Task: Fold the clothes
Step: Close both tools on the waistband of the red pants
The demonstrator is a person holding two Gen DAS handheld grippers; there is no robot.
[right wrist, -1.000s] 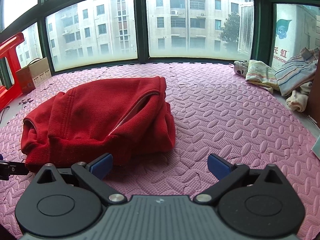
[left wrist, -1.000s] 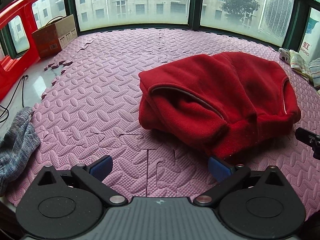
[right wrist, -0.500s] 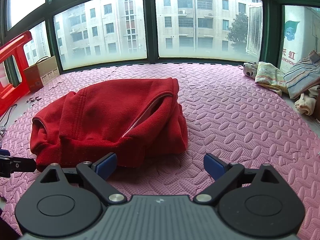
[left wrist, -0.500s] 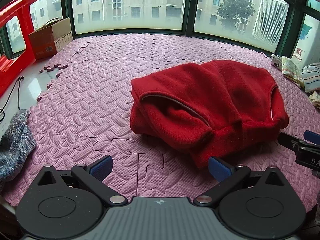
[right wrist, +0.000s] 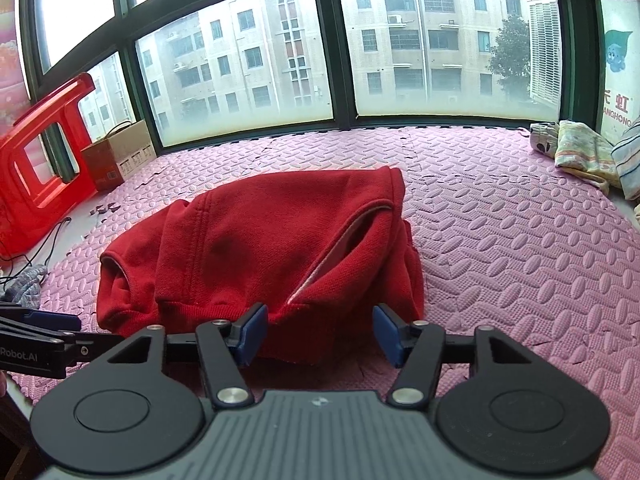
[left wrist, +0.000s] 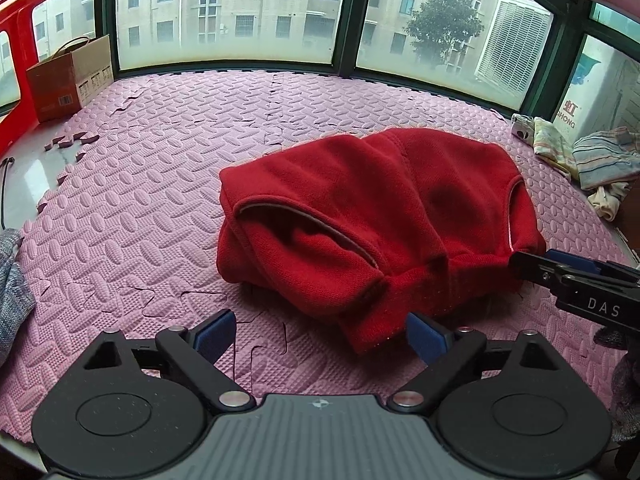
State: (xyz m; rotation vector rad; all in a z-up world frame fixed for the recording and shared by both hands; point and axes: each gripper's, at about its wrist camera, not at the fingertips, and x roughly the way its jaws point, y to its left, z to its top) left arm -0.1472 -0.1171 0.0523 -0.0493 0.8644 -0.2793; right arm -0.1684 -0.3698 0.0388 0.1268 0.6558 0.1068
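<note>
A red fleece garment [left wrist: 372,216] lies bunched on the pink foam mat [left wrist: 140,208], with a grey-edged opening facing me. My left gripper [left wrist: 320,338] is open and empty, just short of the garment's near hem. In the right wrist view the same garment [right wrist: 260,248] lies ahead. My right gripper [right wrist: 318,334] is open but narrower than before, its pads on either side of the near hem, holding nothing. The right gripper also shows in the left wrist view [left wrist: 576,280] at the garment's right edge.
A cardboard box [left wrist: 68,76] and a red plastic stool [right wrist: 40,152] stand at the far left. A grey knit cloth [left wrist: 12,292] lies at the left edge. Several folded clothes [left wrist: 592,160] lie at the far right. Windows line the back.
Both grippers have pulled back and risen a little, so the garment sits farther off in the left view. The right gripper's jaws have narrowed around the near hem.
</note>
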